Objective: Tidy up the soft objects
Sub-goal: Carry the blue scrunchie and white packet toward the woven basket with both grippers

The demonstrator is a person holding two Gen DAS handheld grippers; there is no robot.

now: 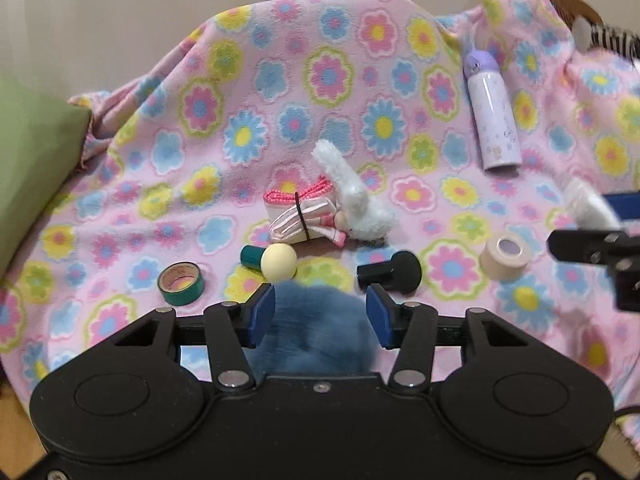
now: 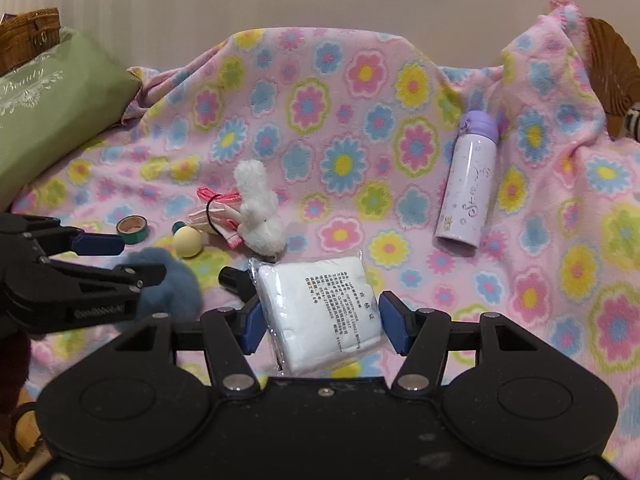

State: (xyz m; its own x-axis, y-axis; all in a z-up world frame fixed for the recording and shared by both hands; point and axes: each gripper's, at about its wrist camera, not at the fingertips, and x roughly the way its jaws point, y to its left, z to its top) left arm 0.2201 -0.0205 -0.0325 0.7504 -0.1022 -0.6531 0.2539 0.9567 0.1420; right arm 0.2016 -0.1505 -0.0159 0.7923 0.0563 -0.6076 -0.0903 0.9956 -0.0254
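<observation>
My left gripper (image 1: 320,300) is shut on a fluffy blue pompom (image 1: 316,332), held just above the flowered pink blanket (image 1: 328,76). From the right wrist view the same left gripper (image 2: 136,258) and pompom (image 2: 176,280) show at the left. My right gripper (image 2: 322,308) is shut on a white soft packet in clear plastic (image 2: 316,280), lifted off the blanket. In the left wrist view, the right gripper (image 1: 600,224) and its packet (image 1: 588,204) show blurred at the right edge. A white plush rabbit (image 1: 360,204) lies beside a pink striped cloth bundle (image 1: 300,216) mid-blanket.
On the blanket lie a green tape roll (image 1: 180,282), a cream ball with a teal handle (image 1: 278,260), a black knob (image 1: 396,272), a beige tape roll (image 1: 506,258) and a purple bottle (image 1: 494,120). A green cushion (image 2: 52,108) and a wicker basket (image 2: 28,36) sit at the left.
</observation>
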